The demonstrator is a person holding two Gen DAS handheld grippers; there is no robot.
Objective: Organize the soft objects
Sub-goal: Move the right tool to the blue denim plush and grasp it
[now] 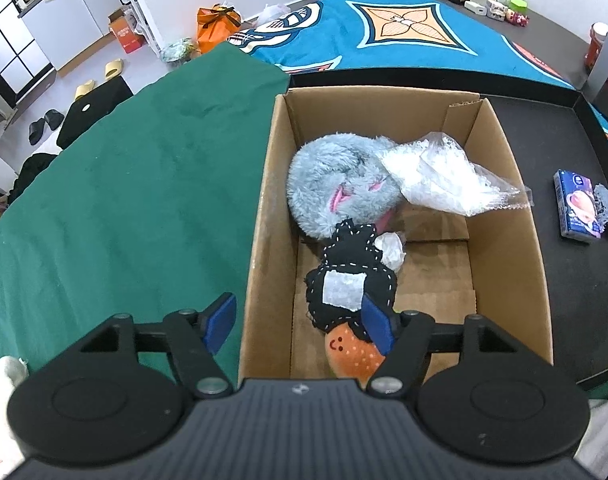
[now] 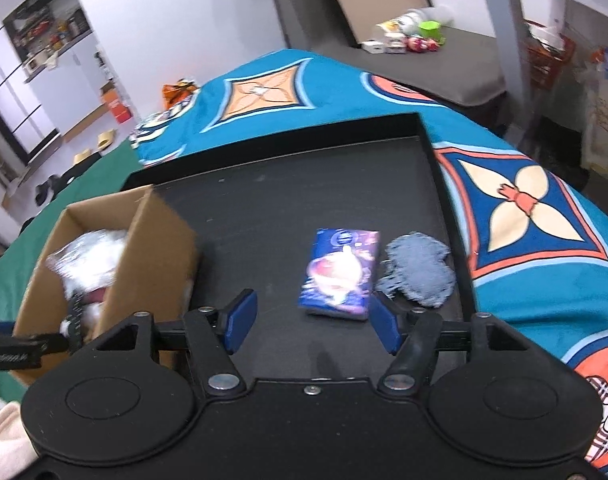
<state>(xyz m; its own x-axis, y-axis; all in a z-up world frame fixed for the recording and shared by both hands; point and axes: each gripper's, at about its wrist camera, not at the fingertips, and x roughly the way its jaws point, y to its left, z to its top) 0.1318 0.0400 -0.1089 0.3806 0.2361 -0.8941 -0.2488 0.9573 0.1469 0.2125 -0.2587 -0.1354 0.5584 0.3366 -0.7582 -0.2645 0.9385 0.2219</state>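
Observation:
A cardboard box [image 1: 263, 200] holds a grey plush [image 1: 328, 188], a clear plastic bag [image 1: 444, 180], a white crumpled wad [image 1: 390, 250], a black stitched felt toy [image 1: 352, 276] and an orange smiling plush [image 1: 352, 354]. My left gripper [image 1: 299, 325] is open and straddles the box's near left wall; its right finger is beside the felt toy and nothing is pinched. My right gripper [image 2: 312, 325] is open above the black tray [image 2: 283, 184]. Just ahead of it lie a blue tissue pack [image 2: 340, 272] and a grey knitted cloth [image 2: 418, 270]. The box [image 2: 155, 256] stands to its left.
A green cloth [image 1: 123, 200] covers the surface left of the box, and a blue patterned blanket [image 1: 384, 28] lies behind the tray. The tray has a raised rim [image 2: 432, 148]. A shelf post [image 2: 516, 40] stands at the back right, and slippers and bags lie on the floor far left.

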